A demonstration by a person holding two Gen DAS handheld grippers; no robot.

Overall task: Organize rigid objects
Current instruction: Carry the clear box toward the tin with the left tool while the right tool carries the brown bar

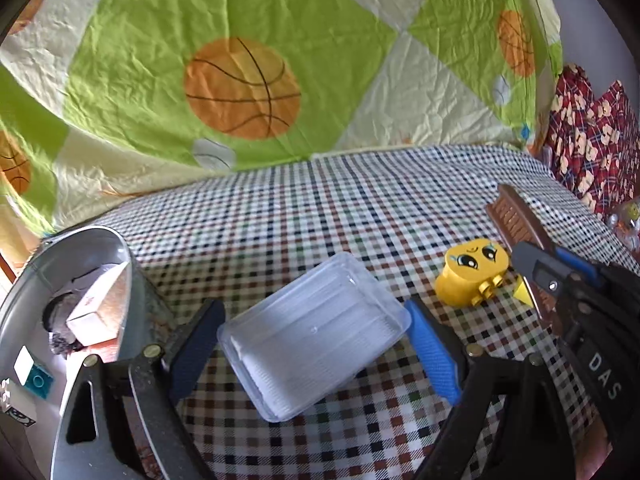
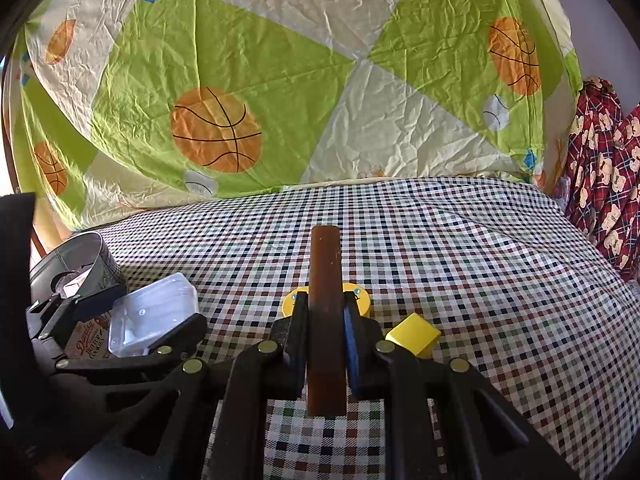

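Left wrist view: left tongs (image 1: 316,344) on either side of a clear plastic box (image 1: 314,336), pads touching its two ends and clamped on it above the checked bedsheet (image 1: 360,200). Round metal tin (image 1: 80,248) at 9 o'clock holds a white carton (image 1: 98,308). Yellow face toy (image 1: 472,276) at 3 o'clock, just beside the brown comb (image 1: 516,216).

Right wrist view: right tongs (image 2: 325,320) closed tight on the brown comb (image 2: 326,280), which points to 12 o'clock. Yellow cube (image 2: 414,338) at 3 o'clock, near the tongs. Clear plastic box (image 2: 154,312) and tin (image 2: 86,258) at 9 o'clock.
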